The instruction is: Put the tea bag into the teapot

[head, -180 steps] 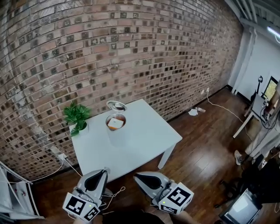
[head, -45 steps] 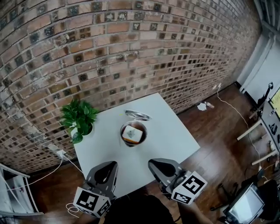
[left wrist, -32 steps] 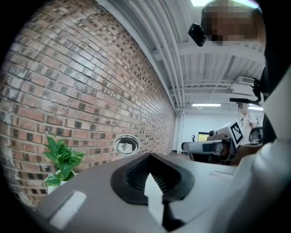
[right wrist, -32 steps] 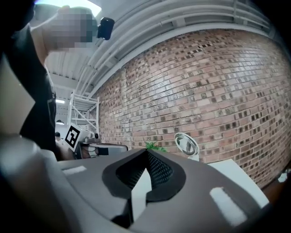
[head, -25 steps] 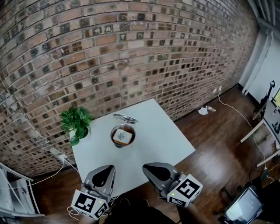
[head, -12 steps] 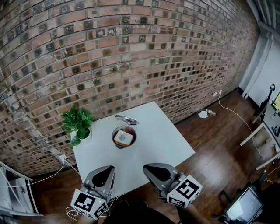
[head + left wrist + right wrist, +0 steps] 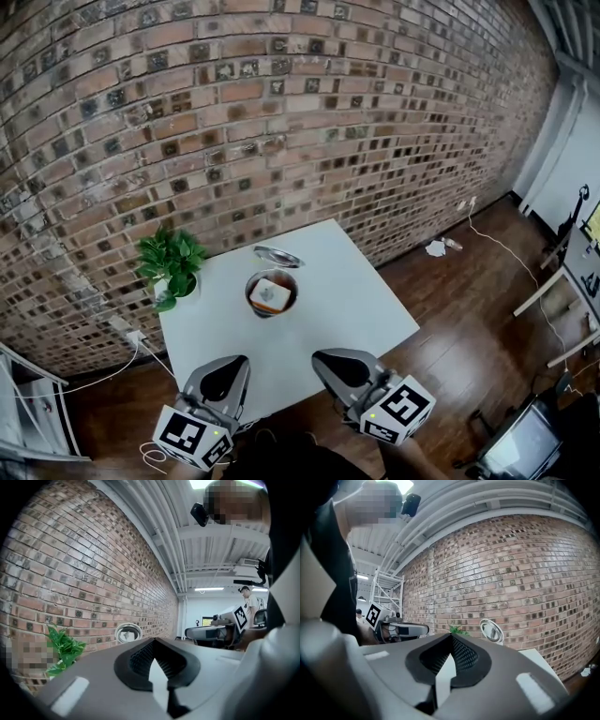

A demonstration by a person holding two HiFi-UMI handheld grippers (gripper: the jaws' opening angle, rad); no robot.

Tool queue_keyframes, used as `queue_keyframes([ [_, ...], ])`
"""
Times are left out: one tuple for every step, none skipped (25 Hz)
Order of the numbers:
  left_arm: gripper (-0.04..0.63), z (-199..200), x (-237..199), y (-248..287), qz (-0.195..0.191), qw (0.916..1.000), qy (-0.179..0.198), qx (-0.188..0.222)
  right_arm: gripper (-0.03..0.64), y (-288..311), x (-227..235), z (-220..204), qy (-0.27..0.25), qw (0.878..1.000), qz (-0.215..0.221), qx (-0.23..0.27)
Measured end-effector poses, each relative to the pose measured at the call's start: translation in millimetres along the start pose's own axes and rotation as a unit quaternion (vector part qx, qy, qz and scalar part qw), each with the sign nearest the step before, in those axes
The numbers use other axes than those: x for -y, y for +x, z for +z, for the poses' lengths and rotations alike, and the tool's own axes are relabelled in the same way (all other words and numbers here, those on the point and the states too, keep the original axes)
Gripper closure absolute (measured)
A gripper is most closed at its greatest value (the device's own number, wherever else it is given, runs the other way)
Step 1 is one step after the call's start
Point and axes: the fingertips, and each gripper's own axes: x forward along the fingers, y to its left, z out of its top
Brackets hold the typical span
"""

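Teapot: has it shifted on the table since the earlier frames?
No. The teapot still sits just in front of its lid, right of the plant; only the view shifted.

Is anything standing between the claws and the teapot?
Nothing visible does. Bare table separates the left claw and right claw from the teapot; the lid lies behind it, the plant at its left.

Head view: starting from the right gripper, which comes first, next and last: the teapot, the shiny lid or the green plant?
1. The teapot, mid-table, ahead and a bit left of the right gripper.
2. The lid, lying just behind the teapot, nearer the wall.
3. The plant, at the table's far left corner.
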Motion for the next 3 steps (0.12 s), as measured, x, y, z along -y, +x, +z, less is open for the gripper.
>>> queue_keyframes([
  [0.591, -0.4, -0.4, -1.3, 0.0, 1.0, -0.001, -0.001, 0.615, 0.3, -0.7, 0.1, 0.001, 1.0, 0.0, 0.001],
  [0.591, -1.1, -1.0, -2.7, 0.001, 1.0, -0.002, -0.002, 0.615, 0.6, -1.4, -0.1, 0.001, 1.0, -0.001, 0.001],
  [0.591, -1.8, -1.5, -4.1, 0.002, 1.0, -0.002, -0.003, 0.615, 0.9, -2.2, -0.4, 0.002, 1.0, -0.001, 0.002],
])
